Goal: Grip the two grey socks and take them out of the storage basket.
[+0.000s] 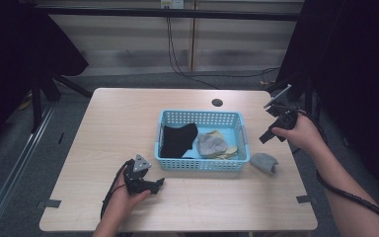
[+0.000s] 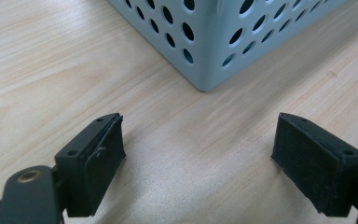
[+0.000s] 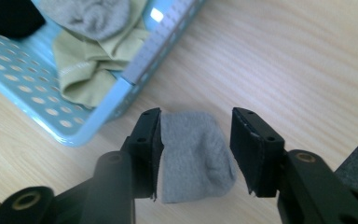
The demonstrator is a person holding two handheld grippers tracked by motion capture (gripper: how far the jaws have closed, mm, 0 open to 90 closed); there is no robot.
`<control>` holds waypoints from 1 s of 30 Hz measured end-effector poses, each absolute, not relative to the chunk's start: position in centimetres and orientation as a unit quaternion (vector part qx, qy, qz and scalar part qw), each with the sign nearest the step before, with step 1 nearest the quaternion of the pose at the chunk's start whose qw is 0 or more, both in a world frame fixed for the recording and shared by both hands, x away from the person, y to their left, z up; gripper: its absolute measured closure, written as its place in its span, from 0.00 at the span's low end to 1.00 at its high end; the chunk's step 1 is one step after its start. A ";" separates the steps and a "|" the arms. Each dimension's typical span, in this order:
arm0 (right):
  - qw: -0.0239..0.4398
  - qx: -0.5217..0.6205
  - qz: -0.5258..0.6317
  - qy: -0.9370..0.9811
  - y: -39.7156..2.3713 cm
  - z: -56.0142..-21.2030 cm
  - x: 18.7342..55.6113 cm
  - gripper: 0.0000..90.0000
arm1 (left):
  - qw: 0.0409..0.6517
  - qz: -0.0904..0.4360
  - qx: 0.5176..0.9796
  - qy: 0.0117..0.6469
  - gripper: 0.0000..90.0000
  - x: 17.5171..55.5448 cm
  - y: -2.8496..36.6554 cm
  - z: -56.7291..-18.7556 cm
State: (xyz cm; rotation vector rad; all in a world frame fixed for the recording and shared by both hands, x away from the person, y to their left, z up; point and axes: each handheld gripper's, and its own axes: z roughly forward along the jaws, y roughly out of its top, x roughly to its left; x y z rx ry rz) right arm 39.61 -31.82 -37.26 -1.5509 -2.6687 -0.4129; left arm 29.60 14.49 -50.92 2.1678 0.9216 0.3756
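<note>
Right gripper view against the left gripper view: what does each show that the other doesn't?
Right gripper view: a grey sock on the table between the open jaws of the right hand-held gripper, plus a second grey sock, an olive cloth and a black cloth in the basket.
Left gripper view: the left hand-held gripper, open over bare wood by a basket corner.
Both: the blue perforated basket and wooden table.
</note>
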 end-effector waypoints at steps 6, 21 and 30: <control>-0.005 -0.476 -0.161 -0.864 -29.2 -35.9 39.9 0.47 | 0.369 0.146 0.845 0.359 0.18 29.6 14.5 -50.9; -0.006 -0.440 -0.184 -0.879 -23.2 -36.8 41.4 0.38 | 0.368 0.147 0.845 0.360 0.18 29.6 14.5 -50.9; -0.004 -0.421 -0.183 -0.888 -20.2 -38.5 42.0 0.37 | 0.368 0.147 0.845 0.359 0.18 29.6 14.5 -50.9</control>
